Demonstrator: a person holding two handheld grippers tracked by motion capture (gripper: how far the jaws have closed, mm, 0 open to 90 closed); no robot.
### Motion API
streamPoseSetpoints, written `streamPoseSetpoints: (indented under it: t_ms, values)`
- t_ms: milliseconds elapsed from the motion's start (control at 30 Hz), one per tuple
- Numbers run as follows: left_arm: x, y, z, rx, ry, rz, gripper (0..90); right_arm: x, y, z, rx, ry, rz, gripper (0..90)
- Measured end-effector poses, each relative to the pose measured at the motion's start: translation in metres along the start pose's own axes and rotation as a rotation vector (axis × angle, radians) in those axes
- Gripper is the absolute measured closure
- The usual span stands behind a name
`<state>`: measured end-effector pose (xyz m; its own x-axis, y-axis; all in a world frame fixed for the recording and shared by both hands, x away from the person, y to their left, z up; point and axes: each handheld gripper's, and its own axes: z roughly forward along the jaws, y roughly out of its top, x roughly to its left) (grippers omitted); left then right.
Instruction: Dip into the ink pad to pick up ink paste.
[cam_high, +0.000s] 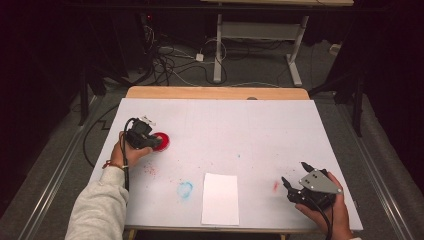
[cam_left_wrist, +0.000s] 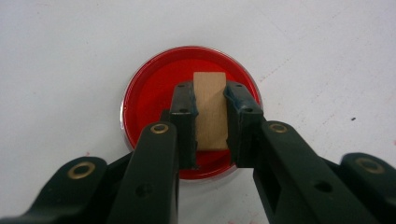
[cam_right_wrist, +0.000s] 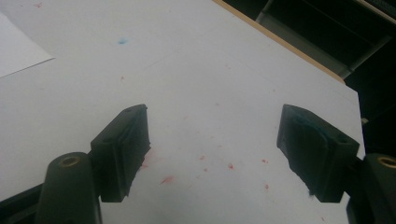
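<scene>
A round dish of red paint (cam_left_wrist: 154, 93) sits on the white table at the left; from above the same red dish (cam_high: 162, 141) peeks out beside my left hand. My left gripper (cam_left_wrist: 210, 100) is shut on a small wooden block (cam_left_wrist: 210, 112), held right over the red surface; whether the block touches the paint I cannot tell. In the high view the left gripper (cam_high: 142, 135) points down at the dish. My right gripper (cam_right_wrist: 212, 149) stands open over bare table with red specks, nothing between its jaws. From above, the right gripper (cam_high: 295, 181) rests near the front right corner.
A white sheet of paper (cam_high: 220, 198) lies near the front edge, its corner (cam_right_wrist: 18, 46) in the right gripper view. A blue smudge (cam_high: 185, 189) sits left of it and a red smear (cam_high: 275, 186) near the right gripper. The table's wooden far edge (cam_high: 215, 93) borders a cabled floor.
</scene>
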<state>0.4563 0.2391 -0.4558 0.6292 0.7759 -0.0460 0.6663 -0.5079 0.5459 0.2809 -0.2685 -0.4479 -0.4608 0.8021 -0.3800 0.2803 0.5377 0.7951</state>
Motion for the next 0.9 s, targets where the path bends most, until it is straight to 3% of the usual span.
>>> streamPoseSetpoints:
  t_ms: [133, 433, 667, 700, 833, 900]
  values:
    - [0.001, -0.001, 0.000, -0.009, -0.008, -0.006, 73.9, -0.001, 0.000, 0.001, 0.002, -0.001, -0.003, 25.6]
    - [-0.003, -0.001, 0.000, -0.011, 0.021, 0.010, 73.9, 0.001, 0.001, 0.000, -0.005, 0.018, -0.025, 25.4]
    - [0.002, -0.004, -0.006, -0.037, 0.009, -0.006, 73.8, 0.000, 0.002, 0.000, -0.011, 0.002, -0.020, 25.4]
    - [0.002, -0.004, -0.011, -0.064, 0.003, -0.003, 73.8, -0.001, 0.002, 0.000, -0.012, 0.000, -0.020, 25.4]
    - [-0.001, -0.002, -0.022, -0.095, 0.016, 0.007, 73.8, -0.001, 0.001, 0.000, -0.007, 0.005, -0.023, 25.4]
    - [-0.004, 0.001, -0.037, -0.130, 0.018, 0.016, 73.8, 0.000, 0.002, 0.000, -0.007, 0.009, -0.022, 25.5]
